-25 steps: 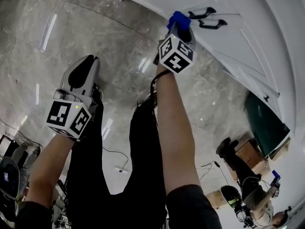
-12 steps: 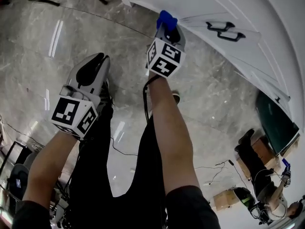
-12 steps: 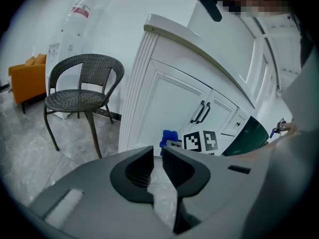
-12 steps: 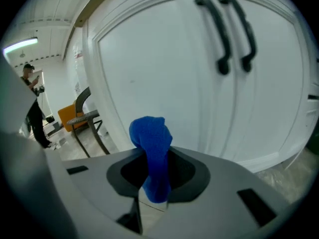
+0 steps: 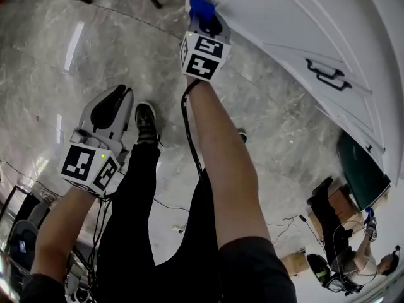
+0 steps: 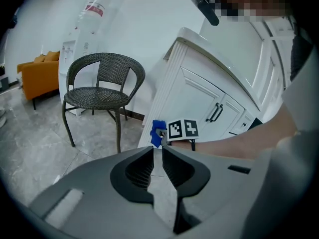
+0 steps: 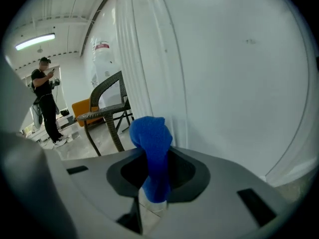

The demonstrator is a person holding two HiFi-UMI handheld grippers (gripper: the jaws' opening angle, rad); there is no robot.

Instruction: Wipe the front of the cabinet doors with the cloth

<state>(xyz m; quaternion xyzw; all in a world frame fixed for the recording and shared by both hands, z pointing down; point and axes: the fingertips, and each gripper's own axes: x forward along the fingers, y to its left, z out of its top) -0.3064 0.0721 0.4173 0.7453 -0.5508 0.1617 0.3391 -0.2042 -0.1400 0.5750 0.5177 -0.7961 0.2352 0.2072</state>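
Marble floor (image 5: 82,62): grey and glossy, running out from the foot of the cabinet (image 5: 284,17), with your legs standing on it.
White cabinet: panelled doors, filling the upper right of your head view.
Wicker chair (image 6: 99,91): dark and upright, just past the cabinet's end corner.
Left gripper (image 5: 123,92): you hold it well back from the cabinet, over the floor. Its jaws are drawn to a thin slit with nothing between them.
Right gripper (image 5: 203,14): your arm is stretched out, with the tip at the cabinet front near its end corner. Its jaws are clamped on the cloth (image 5: 201,6).
Door handles (image 5: 328,74): a black pair on the cabinet front, well along from your right gripper.
Blue cloth: bunched, standing up out of the right jaws. You cannot tell whether it touches the cabinet door or sits just short of it.
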